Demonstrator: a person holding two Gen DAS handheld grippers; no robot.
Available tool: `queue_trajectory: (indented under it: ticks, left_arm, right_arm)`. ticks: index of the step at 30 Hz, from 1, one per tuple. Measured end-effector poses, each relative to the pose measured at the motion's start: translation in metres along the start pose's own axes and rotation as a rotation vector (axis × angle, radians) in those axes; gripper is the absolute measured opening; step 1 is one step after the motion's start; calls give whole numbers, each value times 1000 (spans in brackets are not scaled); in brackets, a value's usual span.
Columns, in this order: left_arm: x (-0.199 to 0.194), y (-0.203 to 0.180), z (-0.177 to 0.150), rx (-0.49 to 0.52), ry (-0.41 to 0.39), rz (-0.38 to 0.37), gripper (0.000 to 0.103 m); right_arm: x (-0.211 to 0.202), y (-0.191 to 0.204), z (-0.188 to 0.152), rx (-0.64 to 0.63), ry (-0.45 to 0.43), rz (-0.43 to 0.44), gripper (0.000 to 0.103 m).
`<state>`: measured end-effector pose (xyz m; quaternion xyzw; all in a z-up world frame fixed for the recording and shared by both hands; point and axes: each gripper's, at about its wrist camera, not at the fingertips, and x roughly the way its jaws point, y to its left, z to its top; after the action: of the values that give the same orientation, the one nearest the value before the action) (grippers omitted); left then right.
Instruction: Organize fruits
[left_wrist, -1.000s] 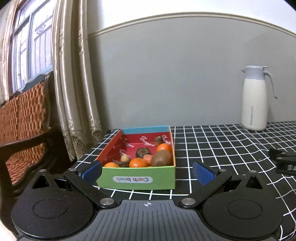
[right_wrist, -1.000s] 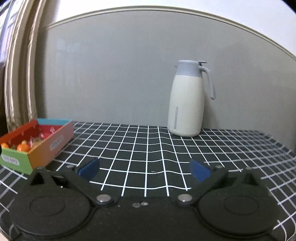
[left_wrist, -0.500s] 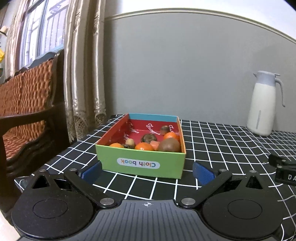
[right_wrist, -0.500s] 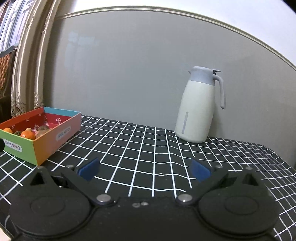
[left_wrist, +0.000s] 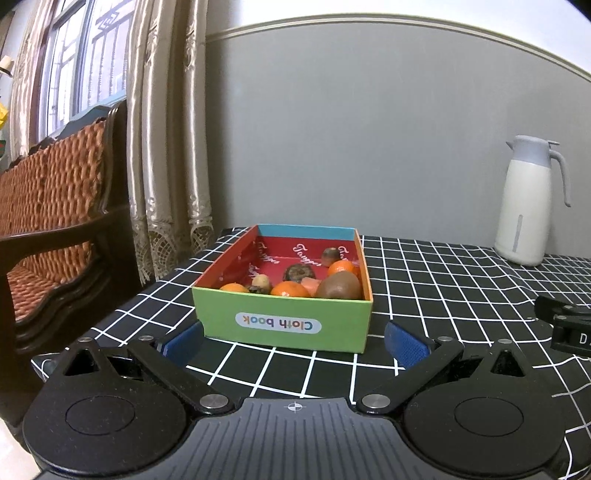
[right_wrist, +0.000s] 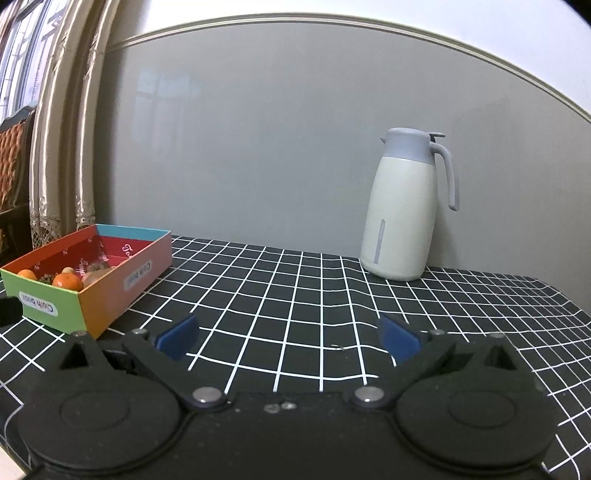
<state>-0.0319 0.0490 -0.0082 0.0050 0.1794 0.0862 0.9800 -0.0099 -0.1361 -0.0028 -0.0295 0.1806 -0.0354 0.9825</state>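
A coloured cardboard box (left_wrist: 282, 325) labelled "Cloth book" stands on the black checked tablecloth. It holds several fruits: oranges (left_wrist: 290, 288), a brown kiwi (left_wrist: 339, 286) and smaller dark fruits. My left gripper (left_wrist: 294, 341) is open and empty, just in front of the box's green wall. The box also shows at the far left of the right wrist view (right_wrist: 110, 280). My right gripper (right_wrist: 288, 338) is open and empty over bare tablecloth, to the right of the box.
A white thermos jug (right_wrist: 404, 206) with a grey lid stands at the back by the grey wall; it also shows in the left wrist view (left_wrist: 526, 201). A wooden bench (left_wrist: 51, 221) and curtains (left_wrist: 162, 147) are left of the table. The right gripper's tip (left_wrist: 565, 325) shows at the right edge.
Both grippers have pulled back and risen slightly, and both views have swung so the box sits more centred and lower. Both grippers stay open and empty.
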Motion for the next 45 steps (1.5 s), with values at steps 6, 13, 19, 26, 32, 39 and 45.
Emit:
queue_trajectory:
  ticks: [6,13,19,26,32,39,45]
  left_arm:
    - [-1,-2,0,11,-3,0,103]
    - [-1,-1,0,9,-3,-1,103]
    - [-1,-2,0,9,-2,-2,103]
    - [-1,-3,0,8,-3,-4,103]
    - [-1,-4,0,7,-3,-4,103]
    - [0,-5,0,8,-2,-7,103]
    - [1,-5,0,7,-3,-7,103]
  right_arm:
    - [-1,-1,1,6,-2,-4,103]
    - [-1,0,0,8,-3,-7,103]
    - [-1,2,0,6,-3,-7,103]
    - [-1,1,0,7,-3,-8,103]
    - [-1,1,0,7,-2,-7,103]
    - [0,1,1,8,-2,-7,103]
    - [0,2,1,8,-2,-8,103]
